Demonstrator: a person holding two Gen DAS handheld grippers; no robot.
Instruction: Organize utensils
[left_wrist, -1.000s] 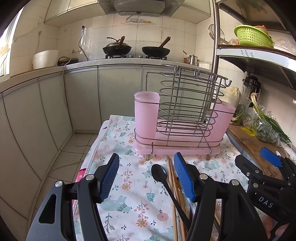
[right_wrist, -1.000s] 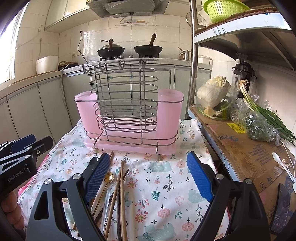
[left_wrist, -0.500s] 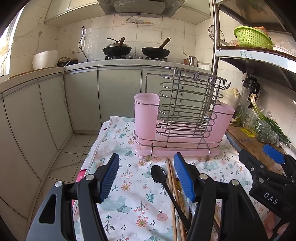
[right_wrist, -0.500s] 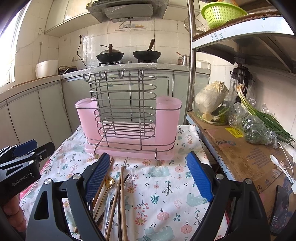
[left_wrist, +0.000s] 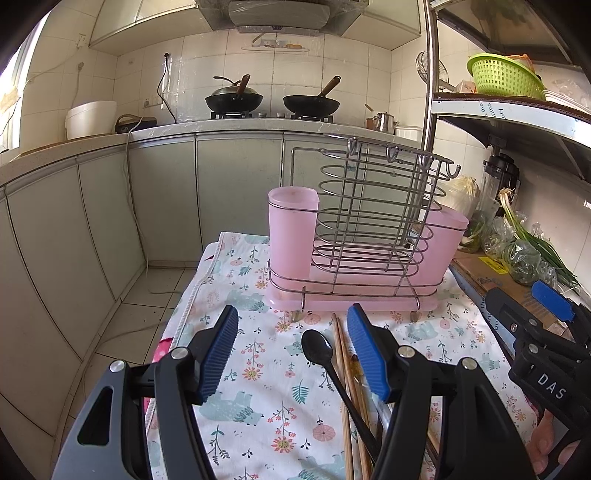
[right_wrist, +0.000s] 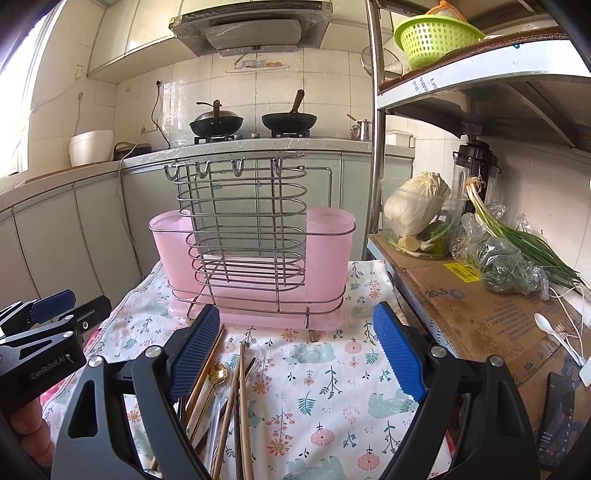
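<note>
Left gripper (left_wrist: 291, 349) and right gripper (right_wrist: 291, 350) are both hovering open, empty; suggest isolating the black spoon (left_wrist: 317, 349) from the chopsticks (left_wrist: 341, 354) before closing.

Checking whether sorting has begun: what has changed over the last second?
Nothing grasped or released. The right gripper rose slightly and drew back a little in the left view. The left gripper stays open; black spoon, chopsticks and pink holder lie unmoved.

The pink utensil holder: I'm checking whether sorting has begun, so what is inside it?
Nothing shows in the wire rack or above either cup of the pink utensil holder. The cups' depths are hidden. The black spoon and chopsticks lie on the cloth.
</note>
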